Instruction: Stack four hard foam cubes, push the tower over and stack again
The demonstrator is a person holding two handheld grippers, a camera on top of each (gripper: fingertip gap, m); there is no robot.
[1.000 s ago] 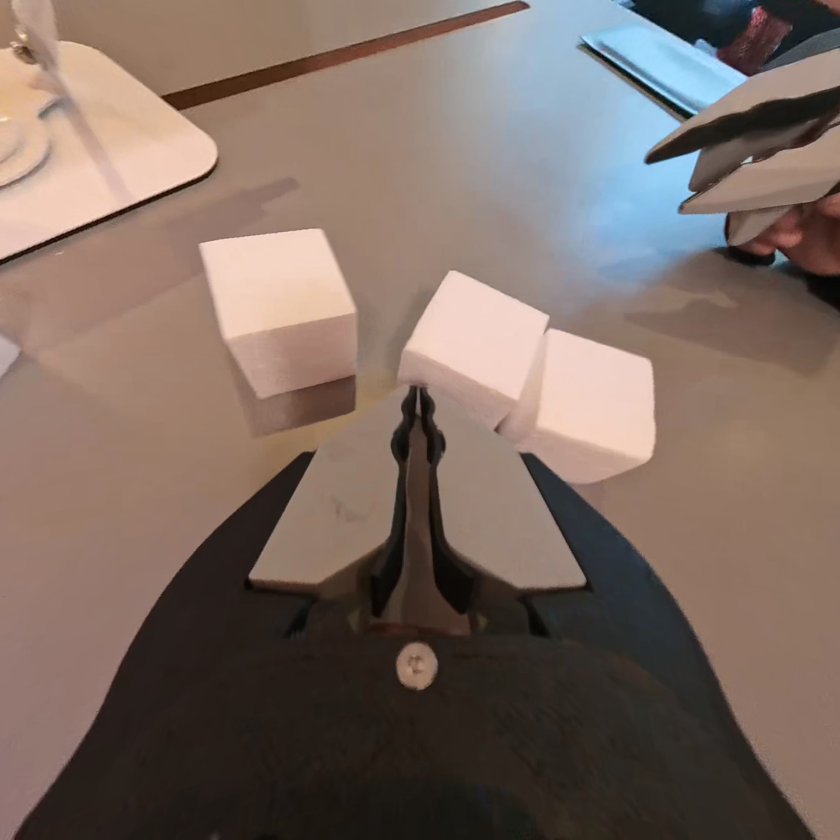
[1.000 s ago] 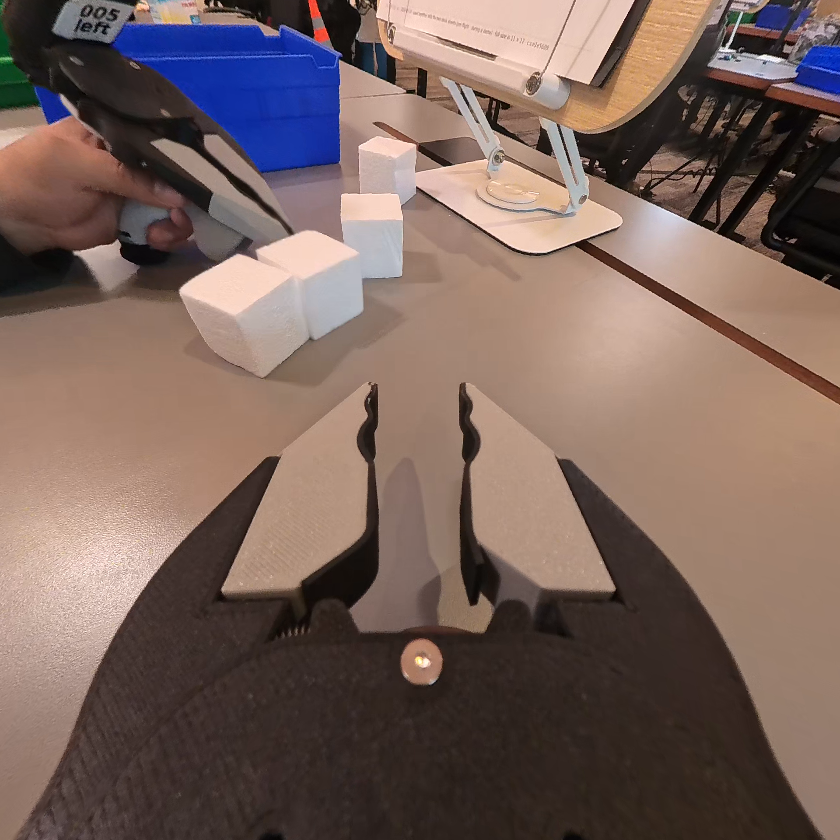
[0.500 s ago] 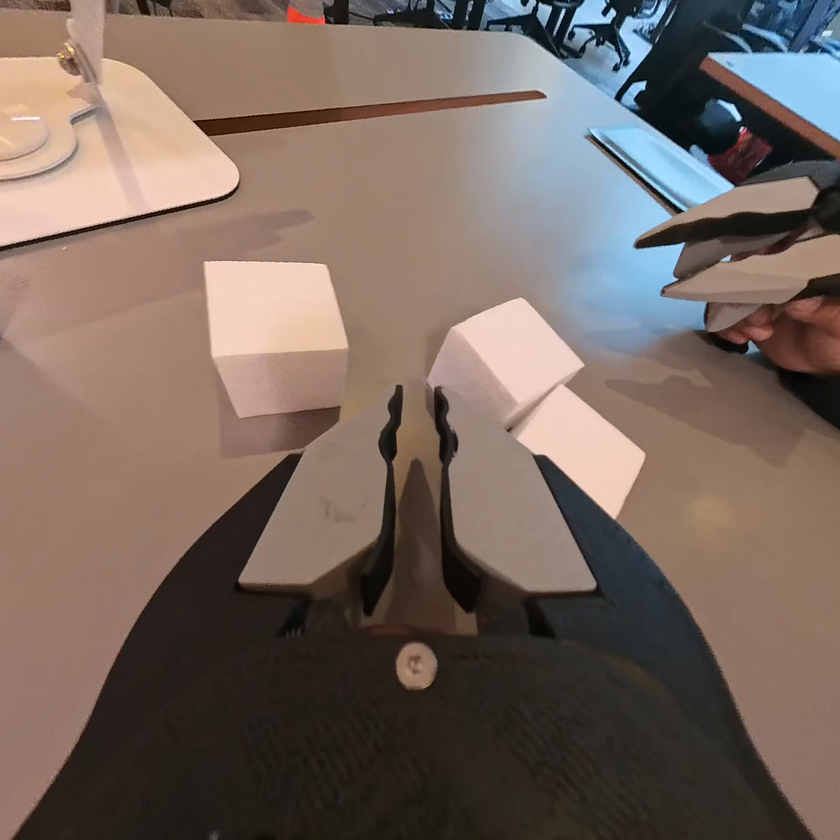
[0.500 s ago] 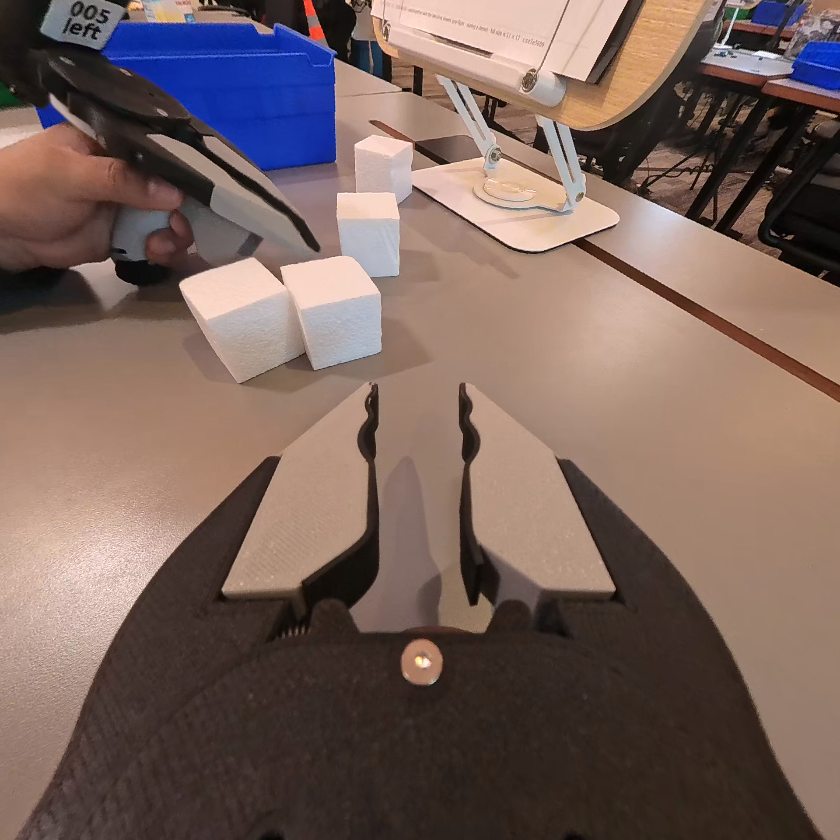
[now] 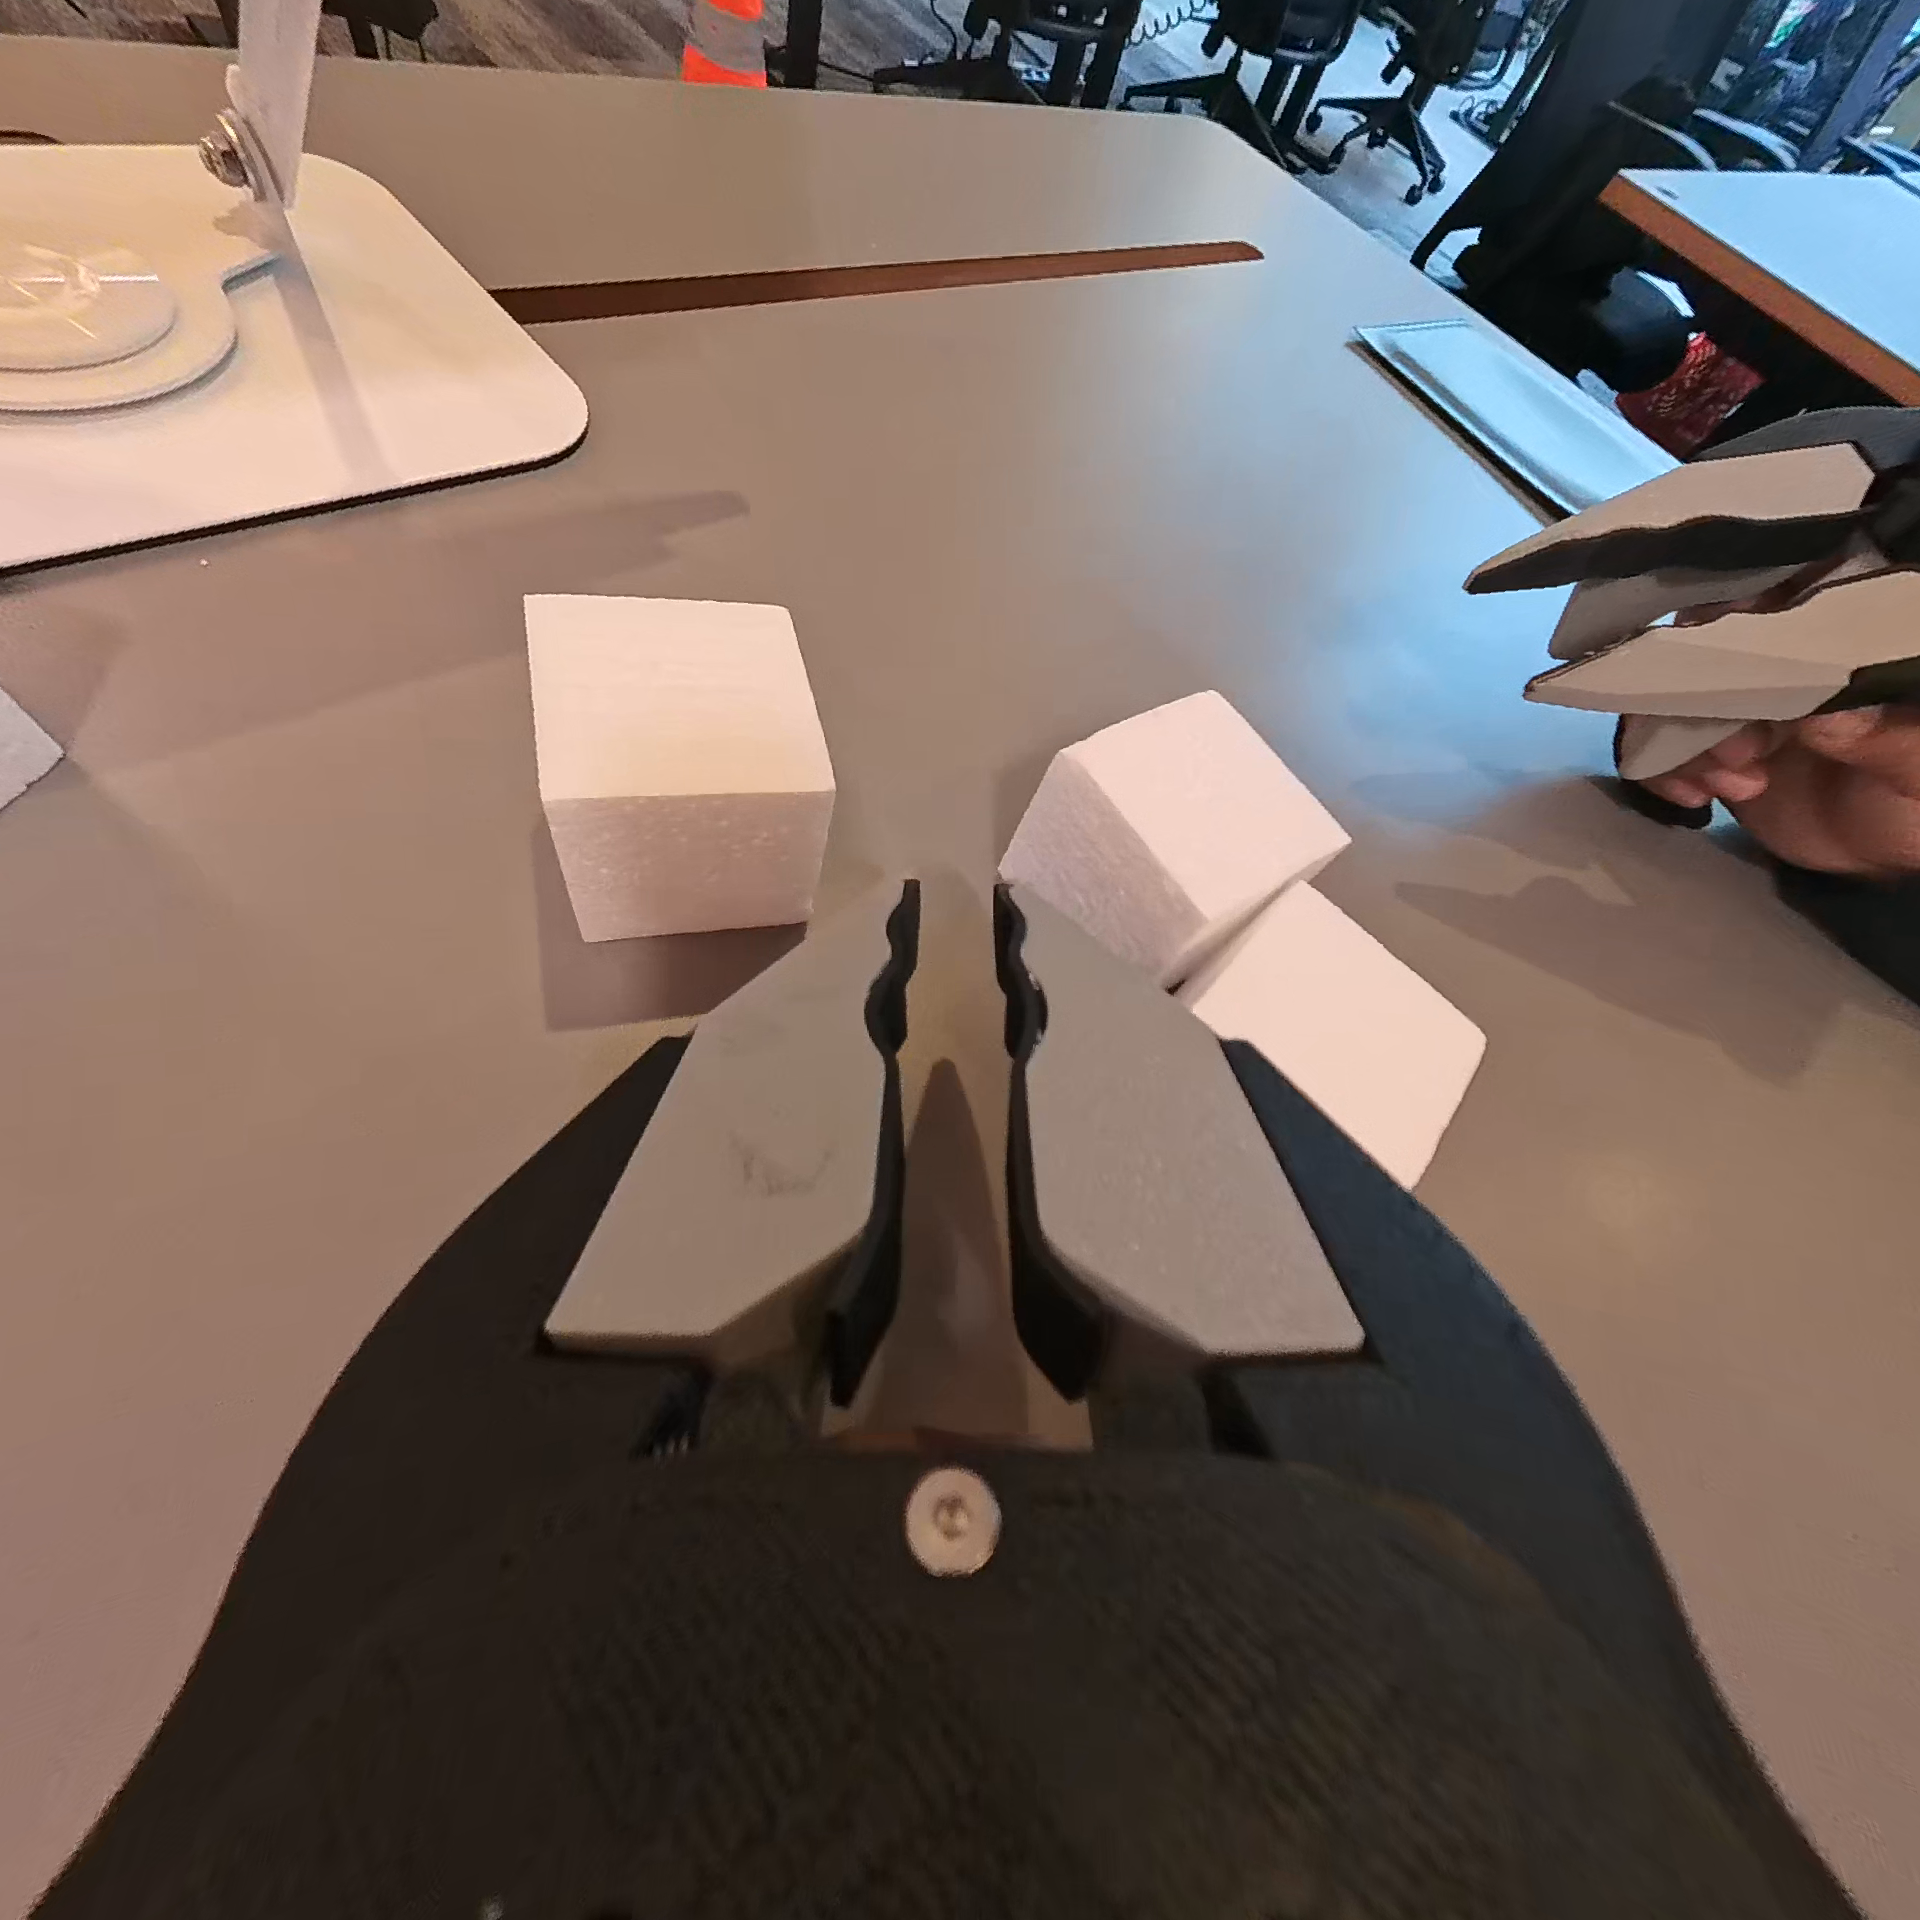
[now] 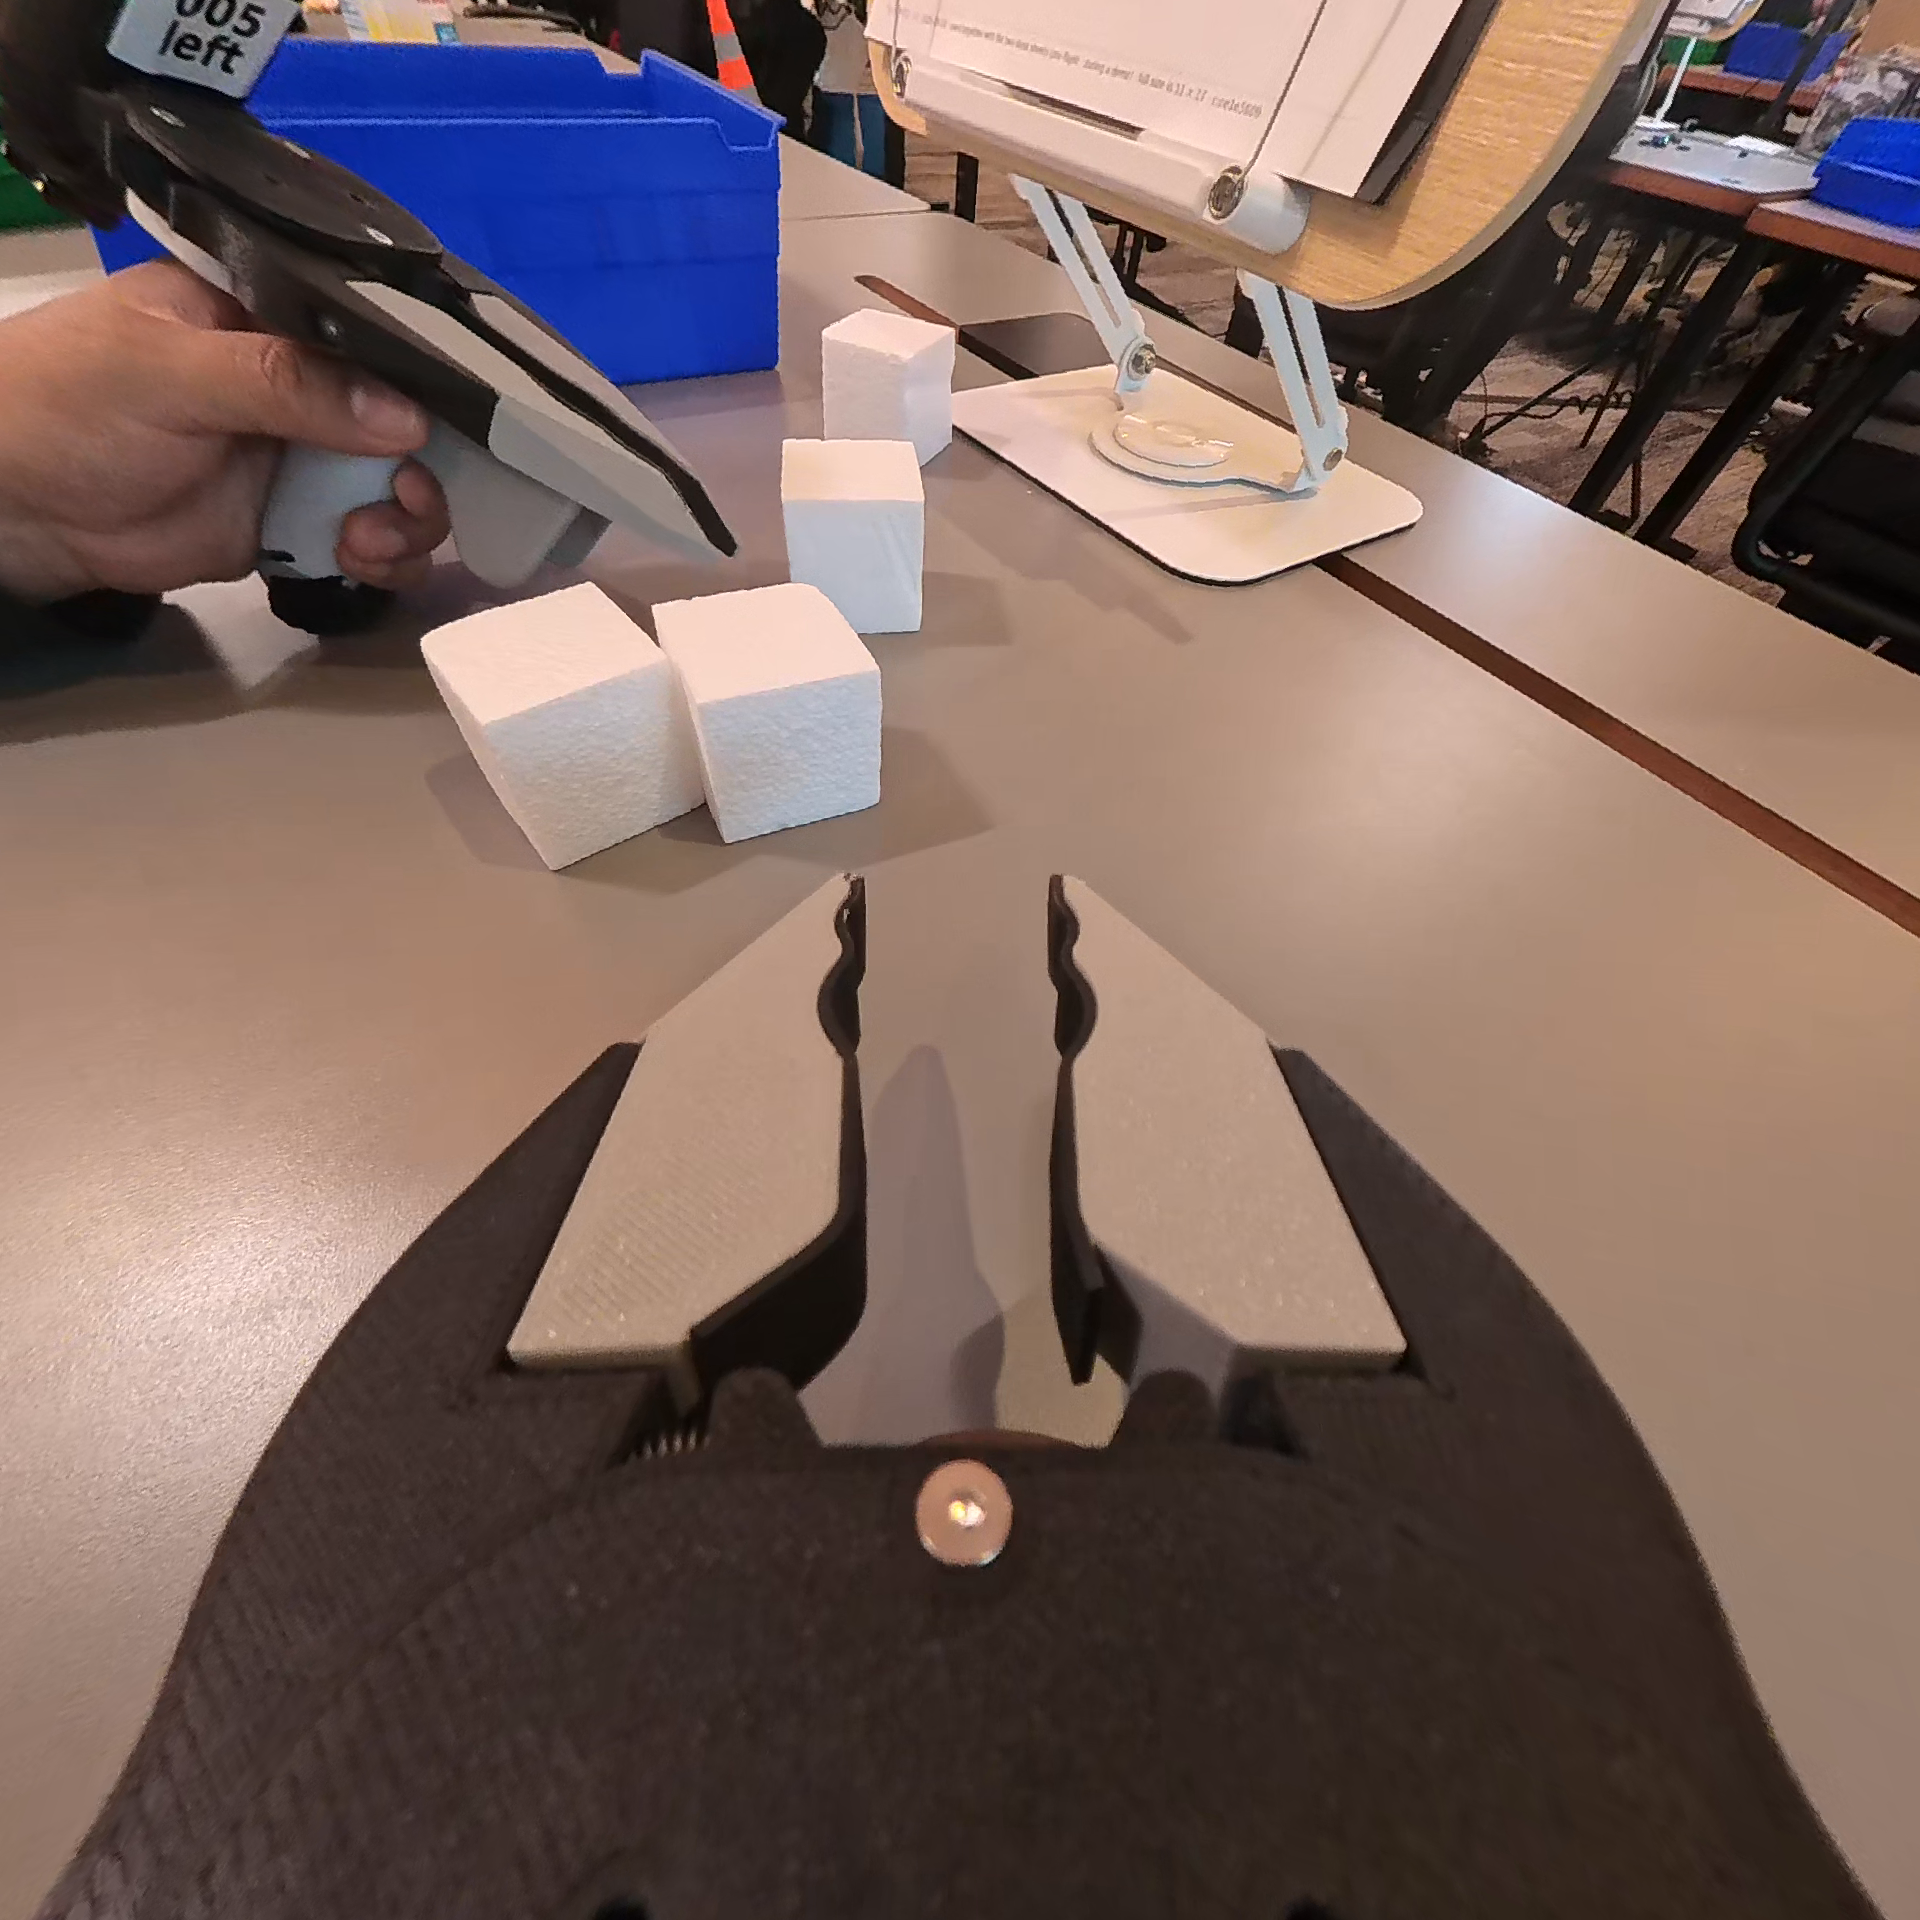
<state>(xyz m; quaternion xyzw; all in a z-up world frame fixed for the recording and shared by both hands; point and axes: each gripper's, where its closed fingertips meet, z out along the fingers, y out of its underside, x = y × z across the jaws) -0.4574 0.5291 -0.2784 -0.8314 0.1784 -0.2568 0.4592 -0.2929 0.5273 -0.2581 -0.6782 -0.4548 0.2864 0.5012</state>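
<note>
On grey table [image 6: 1351,831]: four foam cubes [image 6: 774,717] unstacked | left gripper [image 5: 956,904] jaws narrow, empty | right gripper [image 6: 951,899] jaws wide, empty

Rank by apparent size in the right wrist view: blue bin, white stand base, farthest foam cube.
1. blue bin
2. white stand base, looks close to the bin; distances differ, so this order is unsure
3. farthest foam cube, clearly smallest

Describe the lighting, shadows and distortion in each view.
Left wrist view: soft overhead light, a pale sheen on the table, a short shadow under the lone foam cube, the table's far edge bowed by the wide lens. Right wrist view: crisp foam texture on the paired cubes, soft shadows beside them, the blue bin bent near the border.
</note>
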